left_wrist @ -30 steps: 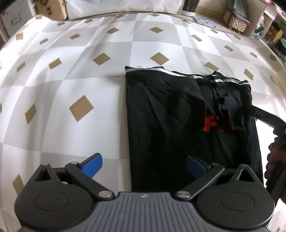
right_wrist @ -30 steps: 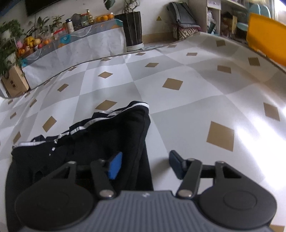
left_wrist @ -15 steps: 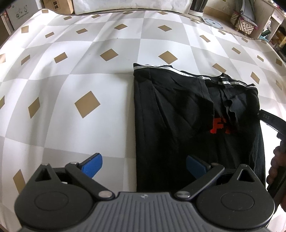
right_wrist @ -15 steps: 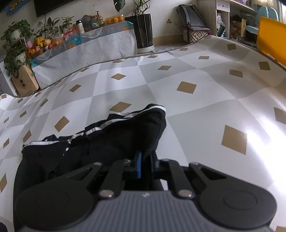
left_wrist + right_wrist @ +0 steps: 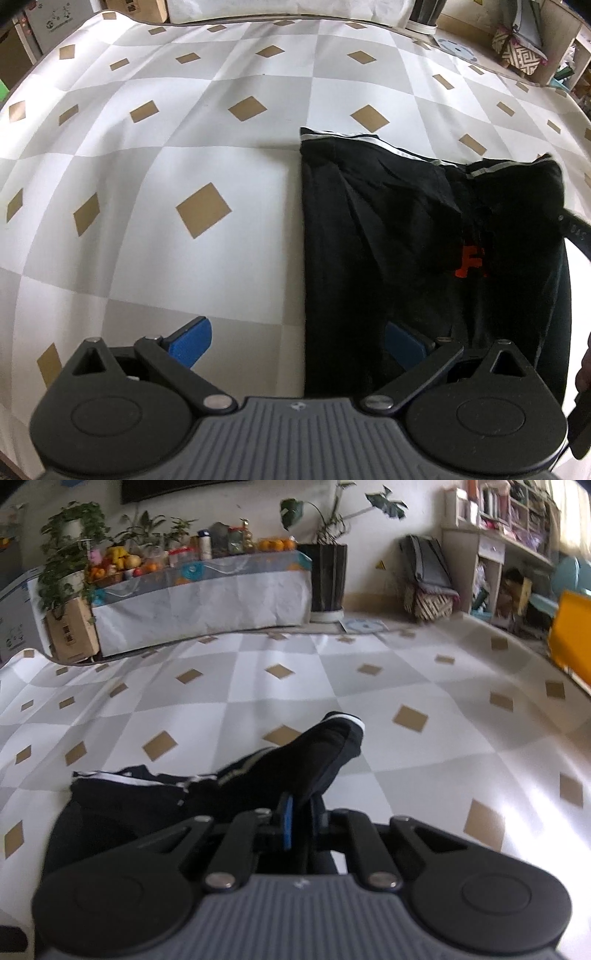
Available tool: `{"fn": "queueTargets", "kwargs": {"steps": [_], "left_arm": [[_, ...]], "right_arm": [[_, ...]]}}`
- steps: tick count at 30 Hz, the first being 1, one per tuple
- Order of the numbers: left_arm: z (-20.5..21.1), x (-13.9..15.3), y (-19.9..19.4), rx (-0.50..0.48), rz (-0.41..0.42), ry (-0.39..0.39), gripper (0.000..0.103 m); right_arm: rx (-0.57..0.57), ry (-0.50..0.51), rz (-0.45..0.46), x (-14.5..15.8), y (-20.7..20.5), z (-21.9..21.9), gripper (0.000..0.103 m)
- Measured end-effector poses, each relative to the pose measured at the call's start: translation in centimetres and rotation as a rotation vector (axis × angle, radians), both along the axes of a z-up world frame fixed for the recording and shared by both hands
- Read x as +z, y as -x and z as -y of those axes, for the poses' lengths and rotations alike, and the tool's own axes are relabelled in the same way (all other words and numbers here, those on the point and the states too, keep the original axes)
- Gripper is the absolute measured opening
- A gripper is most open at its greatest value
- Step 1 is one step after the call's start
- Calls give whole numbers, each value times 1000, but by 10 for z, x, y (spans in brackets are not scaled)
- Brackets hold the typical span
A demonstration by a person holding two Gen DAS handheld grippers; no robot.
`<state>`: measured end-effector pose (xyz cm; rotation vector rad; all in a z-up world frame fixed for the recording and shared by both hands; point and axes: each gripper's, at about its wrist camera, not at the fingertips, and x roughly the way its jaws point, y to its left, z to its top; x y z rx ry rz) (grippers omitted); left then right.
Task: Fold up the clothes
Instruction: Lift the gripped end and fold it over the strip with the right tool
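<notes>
Black garment (image 5: pixel 388 236) lies partly folded on checkered cloth (image 5: pixel 184 122) w/ white, grey squares & tan diamonds. White stripe trim runs along garment's far edge. Orange-red print on its front, right of centre, mostly hidden by a folded-over flap; looks like an "F" + part of another letter, rest can't be read.

L gripper (image 5: pixel 295 343): blue pads wide apart, nothing pressed btwn them; its right finger (image 5: pixel 404 343) sits over garment's near-left part, left finger (image 5: pixel 190 341) over bare cloth.

R gripper (image 5: pixel 301 821): jaws clamped on garment's right edge, fabric pinched btwn pads; the pinched fold (image 5: pixel 325 749) is raised off the cloth. In left-wrist view the R tool's black body shows at far right edge w/ small pale characters on it, too blurred to read for sure.

Far bkgd: cardboard box (image 5: pixel 72 629) w/ dark printed label, illegible; small yellow triangle sticker (image 5: pixel 380 565) on wall.
</notes>
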<state>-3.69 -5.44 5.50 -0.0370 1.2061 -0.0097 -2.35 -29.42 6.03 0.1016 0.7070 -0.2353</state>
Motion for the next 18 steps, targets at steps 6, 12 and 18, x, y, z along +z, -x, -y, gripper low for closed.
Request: {"fn": "queueTargets", "kwargs": {"steps": [6, 12, 18], "left_arm": [[-10, 0, -1, 35, -6, -29, 101], [-25, 2, -2, 78, -6, -27, 101], [-47, 0, -5, 150, -33, -28, 101]], "right_arm": [[90, 57, 46, 22, 1, -35, 8], [169, 90, 72, 33, -3, -74, 8], [254, 118, 79, 30, -11, -120, 8]]}}
